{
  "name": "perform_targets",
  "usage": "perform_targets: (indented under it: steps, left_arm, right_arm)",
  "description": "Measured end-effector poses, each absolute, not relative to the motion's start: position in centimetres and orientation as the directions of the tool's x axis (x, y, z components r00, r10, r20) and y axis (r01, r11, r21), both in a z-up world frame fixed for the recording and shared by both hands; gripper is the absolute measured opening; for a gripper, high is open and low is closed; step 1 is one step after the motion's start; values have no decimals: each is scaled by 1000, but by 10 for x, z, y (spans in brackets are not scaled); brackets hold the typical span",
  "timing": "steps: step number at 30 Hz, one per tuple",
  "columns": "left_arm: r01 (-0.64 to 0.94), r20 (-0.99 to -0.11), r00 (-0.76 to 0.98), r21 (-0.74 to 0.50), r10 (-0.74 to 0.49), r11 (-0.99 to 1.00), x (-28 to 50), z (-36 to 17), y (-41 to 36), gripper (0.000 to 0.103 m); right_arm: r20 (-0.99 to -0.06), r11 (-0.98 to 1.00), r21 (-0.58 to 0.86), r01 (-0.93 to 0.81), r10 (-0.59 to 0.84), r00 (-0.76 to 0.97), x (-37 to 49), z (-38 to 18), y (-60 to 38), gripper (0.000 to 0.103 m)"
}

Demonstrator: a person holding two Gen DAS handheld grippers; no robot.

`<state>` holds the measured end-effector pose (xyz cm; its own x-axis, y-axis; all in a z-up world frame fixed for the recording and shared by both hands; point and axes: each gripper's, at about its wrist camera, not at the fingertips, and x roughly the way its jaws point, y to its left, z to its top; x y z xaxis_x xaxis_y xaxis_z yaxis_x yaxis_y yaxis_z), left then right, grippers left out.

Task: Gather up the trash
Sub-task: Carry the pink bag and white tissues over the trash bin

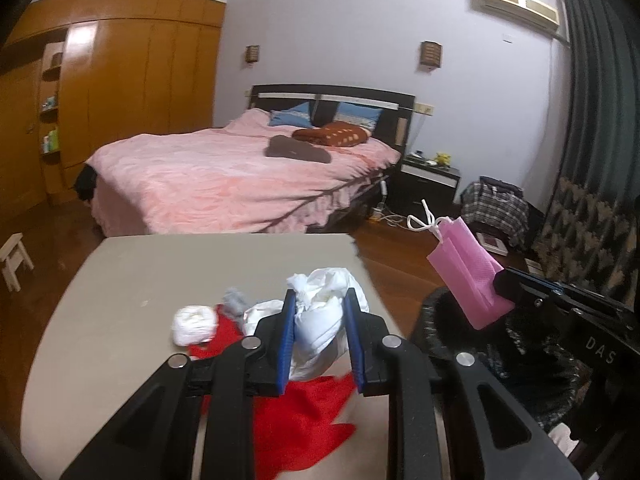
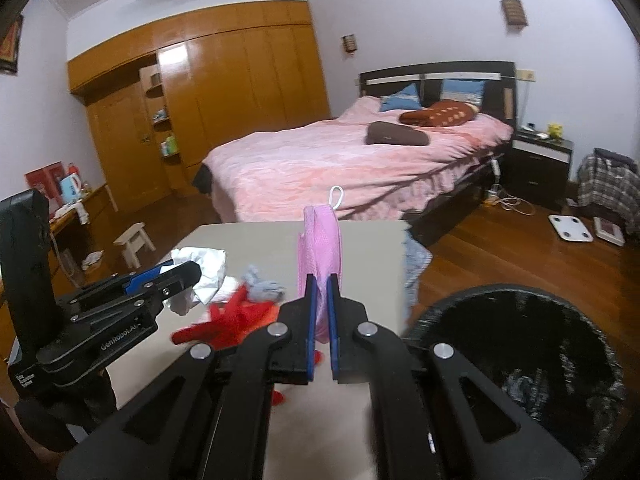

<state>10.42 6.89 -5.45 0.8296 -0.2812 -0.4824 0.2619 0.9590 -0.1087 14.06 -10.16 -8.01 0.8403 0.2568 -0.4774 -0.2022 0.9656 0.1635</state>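
My left gripper (image 1: 320,300) is shut on a crumpled white plastic bag (image 1: 320,320) just above the beige table (image 1: 160,272). Under it lie a red scrap (image 1: 304,412), a small grey scrap (image 1: 236,300) and a white wad (image 1: 194,324). My right gripper (image 2: 322,280) is shut on a pink mesh bag (image 2: 320,240) with a white loop, held upright at the table's right edge. The same pink bag (image 1: 466,272) hangs over the black-lined trash bin (image 1: 520,360) in the left wrist view. The bin (image 2: 520,360) stands right of the table. The left gripper (image 2: 188,276) shows at left with the white bag (image 2: 208,268).
A bed with pink cover (image 1: 240,176) stands beyond the table. A wooden wardrobe (image 1: 120,100) fills the left wall. A small white stool (image 2: 134,242), a dark nightstand (image 2: 540,160), a plaid bag (image 2: 608,188) and a white scale (image 2: 570,228) are on the wooden floor.
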Motion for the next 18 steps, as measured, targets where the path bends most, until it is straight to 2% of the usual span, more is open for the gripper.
perform_targets:
  steps: [18]
  left_arm:
    - [453,-476,751,-133,-458,882,121,-65,-45,23]
  right_arm:
    - [-531,992,94,85,-22,847,111,-103,-220,5]
